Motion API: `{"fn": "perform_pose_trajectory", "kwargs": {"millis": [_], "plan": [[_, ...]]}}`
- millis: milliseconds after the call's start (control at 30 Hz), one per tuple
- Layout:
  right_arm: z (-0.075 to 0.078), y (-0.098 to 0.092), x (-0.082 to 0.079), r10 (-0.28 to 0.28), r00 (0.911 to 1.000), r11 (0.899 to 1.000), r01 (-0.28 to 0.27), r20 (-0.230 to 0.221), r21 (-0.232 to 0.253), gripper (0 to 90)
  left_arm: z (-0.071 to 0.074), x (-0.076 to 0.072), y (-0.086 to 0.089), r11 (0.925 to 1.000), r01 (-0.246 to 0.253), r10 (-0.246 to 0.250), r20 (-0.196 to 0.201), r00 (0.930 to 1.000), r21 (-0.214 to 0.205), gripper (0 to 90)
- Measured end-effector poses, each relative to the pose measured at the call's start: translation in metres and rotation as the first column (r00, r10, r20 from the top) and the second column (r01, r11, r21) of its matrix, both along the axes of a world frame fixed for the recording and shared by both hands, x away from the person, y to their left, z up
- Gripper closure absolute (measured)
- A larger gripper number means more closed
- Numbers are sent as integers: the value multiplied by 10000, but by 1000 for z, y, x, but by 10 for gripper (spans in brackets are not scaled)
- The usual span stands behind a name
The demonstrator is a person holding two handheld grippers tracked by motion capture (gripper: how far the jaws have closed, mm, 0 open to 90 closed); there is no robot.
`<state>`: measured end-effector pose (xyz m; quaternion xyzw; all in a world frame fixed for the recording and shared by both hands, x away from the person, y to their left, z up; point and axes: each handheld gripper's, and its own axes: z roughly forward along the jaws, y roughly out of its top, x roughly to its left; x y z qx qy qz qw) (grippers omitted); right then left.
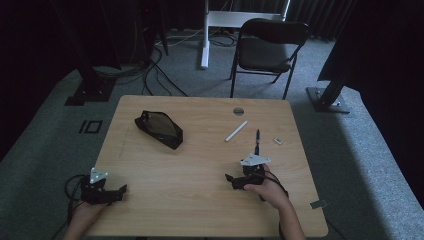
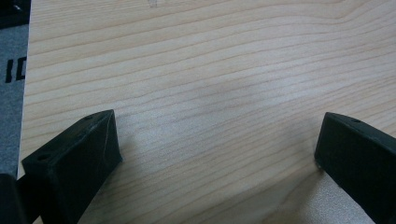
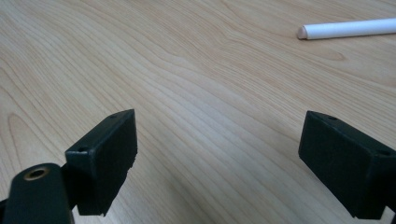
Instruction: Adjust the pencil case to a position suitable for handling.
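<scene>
basically nothing was done yet. both tools, left (image 1: 121,190) and right (image 1: 229,178), sat jaws apart and empty on the surface (image 1: 200,200). pen (image 1: 257,141) and white stick (image 1: 236,131) lay just beyond the right tool, pouch (image 1: 160,128) well apart, all untouched.

The room is dim, with a grey carpet floor (image 1: 45,150). A black chair (image 1: 267,47) stands behind the wooden bench (image 1: 200,200).
</scene>
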<state>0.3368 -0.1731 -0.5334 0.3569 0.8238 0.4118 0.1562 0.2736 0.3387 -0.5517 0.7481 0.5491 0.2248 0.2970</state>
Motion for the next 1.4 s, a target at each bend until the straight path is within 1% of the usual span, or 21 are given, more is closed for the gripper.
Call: {"fn": "perform_pose_trajectory", "kwargs": {"millis": [100,233,600,700,767,967,1067,1400], "plan": [[0,3,1,19,10000,10000,-19,-47,85,113,0,0,0,10000,0,0,-2,10000,3,1],[-1,7,3,83,10000,9999,-82,-54,79,113,0,0,0,10000,1,-1,0,10000,4,1],[4,22,10,248,9997,9996,-249,80,136,113,0,0,0,10000,-1,1,2,10000,0,1],[5,27,12,220,9996,9998,-221,174,16,113,0,0,0,10000,1,-1,0,10000,4,1],[5,31,14,243,9995,9996,-246,189,124,113,0,0,0,10000,2,-2,-1,10000,2,1],[6,44,18,446,9988,9989,-448,208,105,114,0,0,0,10000,2,-2,-2,10000,5,1],[6,48,20,442,9989,9989,-445,165,154,113,0,0,0,10000,-1,1,2,10000,2,1],[10,62,27,532,9982,9981,-541,286,293,114,0,0,0,10000,-2,2,2,10000,-1,1]]}}
